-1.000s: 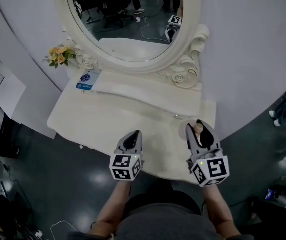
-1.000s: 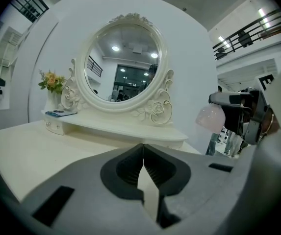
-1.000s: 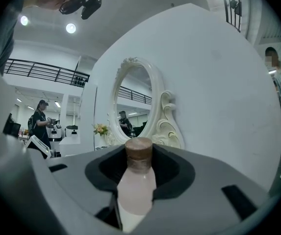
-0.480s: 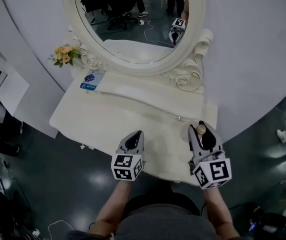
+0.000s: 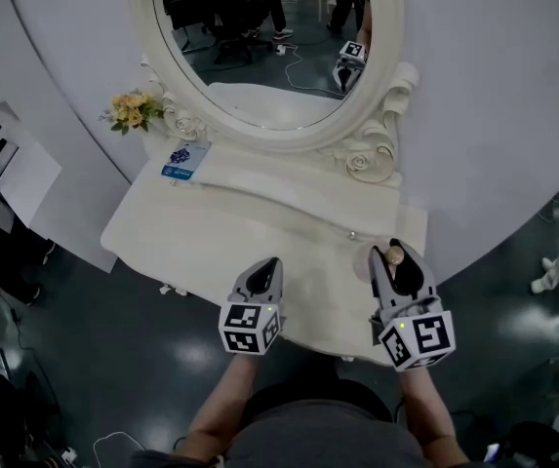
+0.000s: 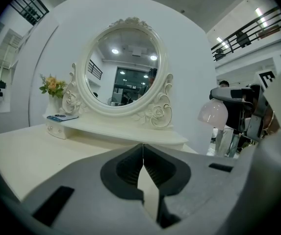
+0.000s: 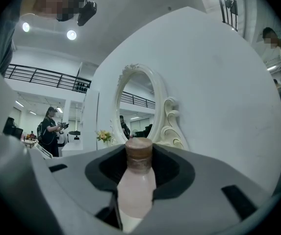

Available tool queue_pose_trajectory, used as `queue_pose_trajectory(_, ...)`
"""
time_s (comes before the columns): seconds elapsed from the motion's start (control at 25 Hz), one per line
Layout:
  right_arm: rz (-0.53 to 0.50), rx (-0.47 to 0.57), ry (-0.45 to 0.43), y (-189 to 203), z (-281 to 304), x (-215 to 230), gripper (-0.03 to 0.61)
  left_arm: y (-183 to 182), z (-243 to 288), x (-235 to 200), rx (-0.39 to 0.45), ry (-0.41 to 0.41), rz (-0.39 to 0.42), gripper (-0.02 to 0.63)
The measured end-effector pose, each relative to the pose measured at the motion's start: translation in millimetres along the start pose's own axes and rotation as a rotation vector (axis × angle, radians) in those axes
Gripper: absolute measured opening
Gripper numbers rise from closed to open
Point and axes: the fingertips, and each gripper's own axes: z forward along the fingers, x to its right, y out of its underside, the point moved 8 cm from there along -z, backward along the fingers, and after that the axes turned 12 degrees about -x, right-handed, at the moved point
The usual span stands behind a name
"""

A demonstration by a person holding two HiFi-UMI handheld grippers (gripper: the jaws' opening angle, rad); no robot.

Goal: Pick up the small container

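The small container point(image 7: 136, 187) is a pale pink bottle with a brown cap point(image 5: 393, 254). It stands between the jaws of my right gripper point(image 7: 138, 168), which is shut on it and holds it above the right end of the white dressing table point(image 5: 191, 237). In the left gripper view the bottle point(image 6: 213, 113) shows at the right, in the other gripper. My left gripper point(image 5: 263, 270) hovers over the table's front edge, its jaws shut with nothing between them.
An oval mirror point(image 5: 259, 42) in an ornate white frame stands on a raised shelf point(image 5: 289, 185) at the back. Yellow flowers point(image 5: 135, 110) and a blue-and-white card point(image 5: 181, 159) sit at the shelf's left. Dark floor surrounds the table; people stand in the background.
The view has drifted slightly, so the table and mirror sit a little lower and to the right. Both grippers keep their pose and the right one still holds the bottle.
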Motion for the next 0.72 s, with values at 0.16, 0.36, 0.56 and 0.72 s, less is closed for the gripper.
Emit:
queue_pose_trajectory(0.16, 0.000, 0.003, -0.002, -0.3, -0.1, -0.7, 0.146, -0.5, -0.8, -0.6, 0.001, -0.003, 0.000, 0.008)
queue_pose_trajectory(0.36, 0.004, 0.008, -0.001, -0.5, -0.7, -0.1, 0.147, 0.4, -0.9, -0.7, 0.000, -0.008, 0.000, 0.008)
queue_pose_trajectory(0.56, 0.006, 0.012, 0.004, -1.9, -1.8, 1.2, 0.147, 0.3, -0.7, 0.4, -0.001, -0.009, 0.001, 0.008)
queue_pose_trajectory(0.72, 0.008, 0.012, 0.003, -2.0, -3.3, 1.7, 0.147, 0.3, -1.2, 2.2, -0.001, -0.010, 0.002, 0.008)
